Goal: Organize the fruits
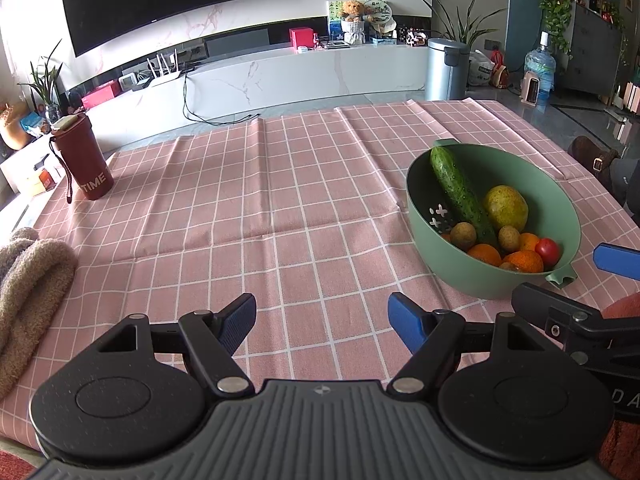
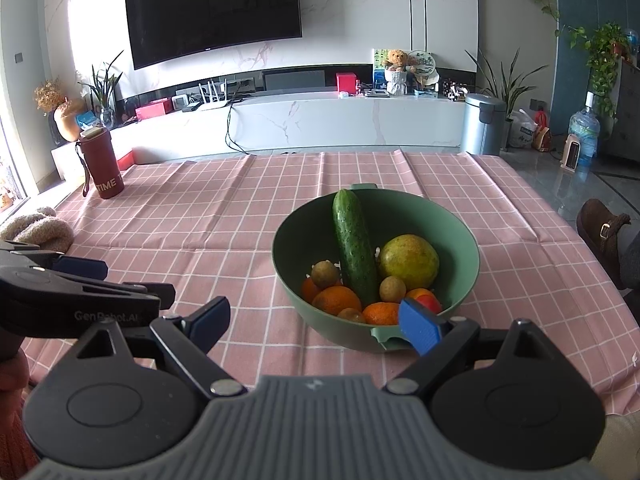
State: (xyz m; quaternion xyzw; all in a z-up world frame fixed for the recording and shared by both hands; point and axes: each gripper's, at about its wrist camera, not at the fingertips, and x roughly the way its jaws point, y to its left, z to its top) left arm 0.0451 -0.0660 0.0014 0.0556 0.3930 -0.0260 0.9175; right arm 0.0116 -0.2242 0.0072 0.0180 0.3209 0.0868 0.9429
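**Green bowl of produce on a pink checked table**

Dark red tumbler (image 2: 101, 164) lettered "TIME", upright at the far left of the table (image 2: 224, 216), strap hanging down its side. "GenRobot.AI" printed in pale letters on the black body of the left hand-held gripper (image 1: 322, 316), as read from the right wrist view.

Green bowl (image 2: 460, 240) right of centre on the cloth, holding a cucumber (image 2: 354, 244) leaned against the far wall, a yellow-green pear (image 2: 409, 261) beside it, three oranges (image 2: 336, 299), small brown round fruits (image 2: 325, 274) and a red tomato (image 2: 429, 303) toward the near rim.

Left hand-held gripper poised over bare cloth left of the bowl, jaws wide apart, nothing between. Right hand-held gripper (image 2: 316, 326) equally spread and empty, its blue right fingertip just before the bowl's near handle. Beige fuzzy cloth (image 1: 28, 280) bunched at the left table edge.
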